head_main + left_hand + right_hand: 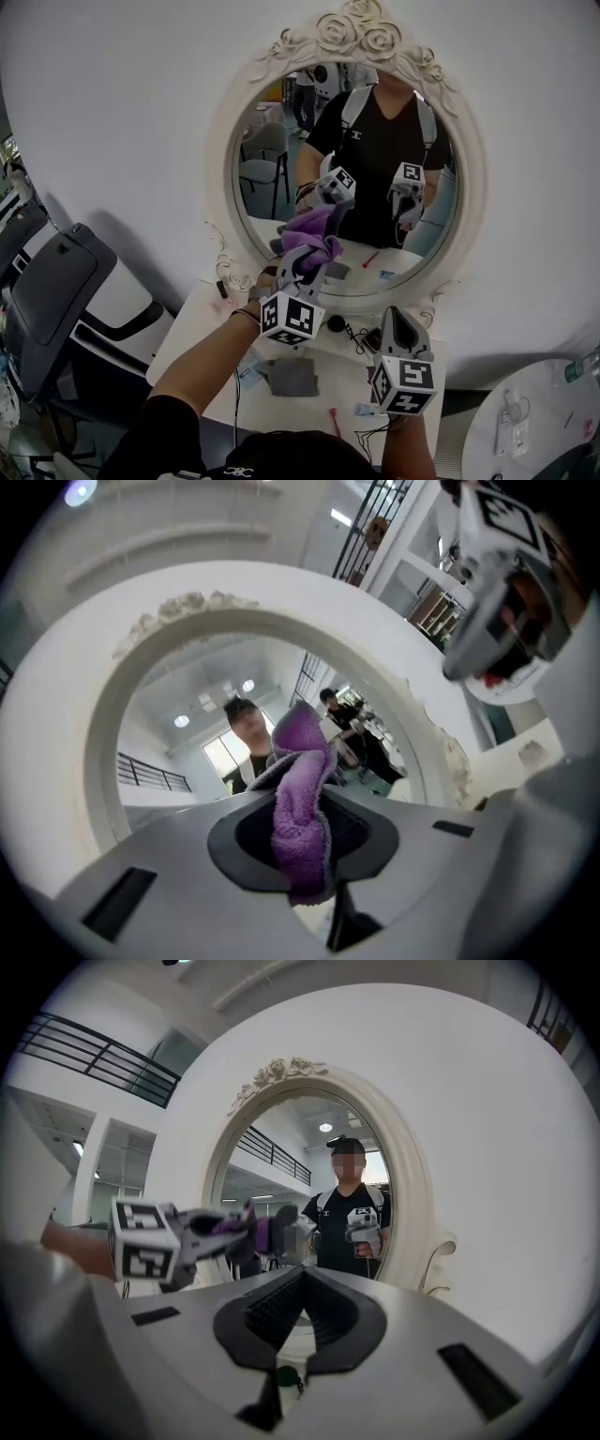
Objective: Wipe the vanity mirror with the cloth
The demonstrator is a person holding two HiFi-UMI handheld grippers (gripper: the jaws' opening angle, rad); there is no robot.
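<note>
Cloth, purple, bunched up, clamped tight in left gripper jaws, pressed against lower glass of mirror. Right gripper jaws together, empty, off to right over desk.

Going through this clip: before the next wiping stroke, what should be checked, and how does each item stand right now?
1. Cloth clamped between the left gripper jaws: ok.
2. Cloth against the mirror glass, meeting its own reflection in the head view: ok.
3. Right gripper low, away from the glass, jaws together on nothing: ok.
4. Enough loose cloth ahead of the jaws to keep them off the glass: cannot tell.
5. Cables on the table out of the left arm's way: cannot tell.
</note>
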